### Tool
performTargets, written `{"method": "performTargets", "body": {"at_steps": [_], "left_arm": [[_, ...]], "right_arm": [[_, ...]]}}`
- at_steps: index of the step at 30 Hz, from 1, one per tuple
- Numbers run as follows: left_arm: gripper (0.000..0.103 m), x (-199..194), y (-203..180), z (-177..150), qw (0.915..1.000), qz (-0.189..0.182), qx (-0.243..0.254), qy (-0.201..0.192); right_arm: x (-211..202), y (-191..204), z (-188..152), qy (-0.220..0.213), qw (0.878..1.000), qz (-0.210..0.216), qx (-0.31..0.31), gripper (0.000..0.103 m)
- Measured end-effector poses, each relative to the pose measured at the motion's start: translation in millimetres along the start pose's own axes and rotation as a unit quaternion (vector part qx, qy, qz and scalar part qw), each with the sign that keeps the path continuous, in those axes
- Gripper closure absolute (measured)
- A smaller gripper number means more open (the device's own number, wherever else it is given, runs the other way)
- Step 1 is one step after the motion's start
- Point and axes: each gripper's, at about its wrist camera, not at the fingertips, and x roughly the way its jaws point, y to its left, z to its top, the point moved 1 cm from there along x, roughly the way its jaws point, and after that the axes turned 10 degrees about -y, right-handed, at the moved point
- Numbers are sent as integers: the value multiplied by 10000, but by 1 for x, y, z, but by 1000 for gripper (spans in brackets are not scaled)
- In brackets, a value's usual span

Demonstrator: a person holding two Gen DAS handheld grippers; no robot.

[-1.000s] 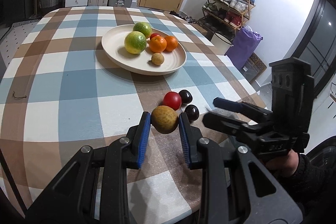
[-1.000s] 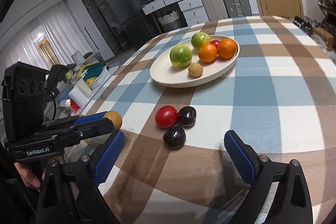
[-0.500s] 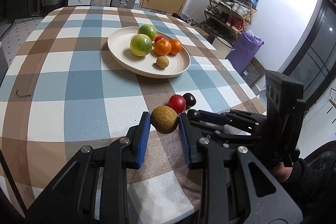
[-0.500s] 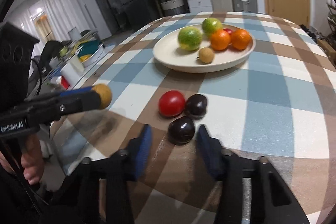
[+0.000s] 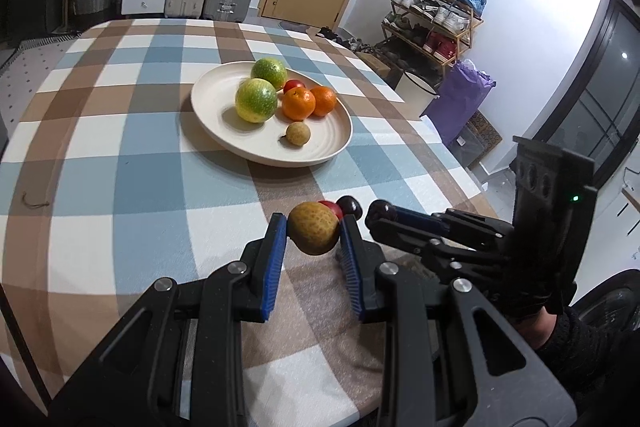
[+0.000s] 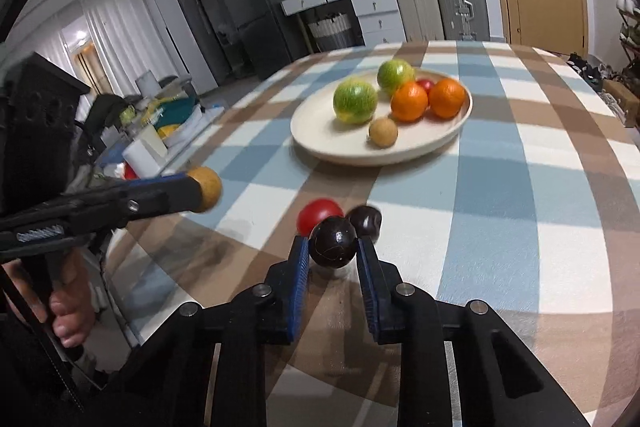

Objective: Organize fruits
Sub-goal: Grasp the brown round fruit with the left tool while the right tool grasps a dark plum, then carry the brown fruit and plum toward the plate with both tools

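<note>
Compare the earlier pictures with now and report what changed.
The right hand-held gripper has just been closing, now clamped on the dark fruit. Unchanged: the left hand-held gripper grips the yellow-brown fruit; the plate holds the same fruit.

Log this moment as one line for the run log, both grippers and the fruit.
left gripper: shut on tan fruit | right gripper: just closed on dark fruit | plate: six fruits | table: tomato, second dark fruit
</note>
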Motion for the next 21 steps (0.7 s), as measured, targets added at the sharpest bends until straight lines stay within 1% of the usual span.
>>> {"method": "performTargets", "body": {"at_steps": [4,7,12,21], "left_arm": [[78,15,0,10,9999,-72,-55,92],[78,27,-2,21,9998,-158,-77,128],[78,50,0,40,9992,-298,-182,206],[78,91,1,71,9982,-454,-179,339]], "right_arm": [[-2,-4,11,-54,9998,165,69,78],[-3,-5,20,-86,9997,220,-7,78],[2,-18,34,-114,9993,314,169,78],[22,-45,53,-43,9991,307,302,78]]}}
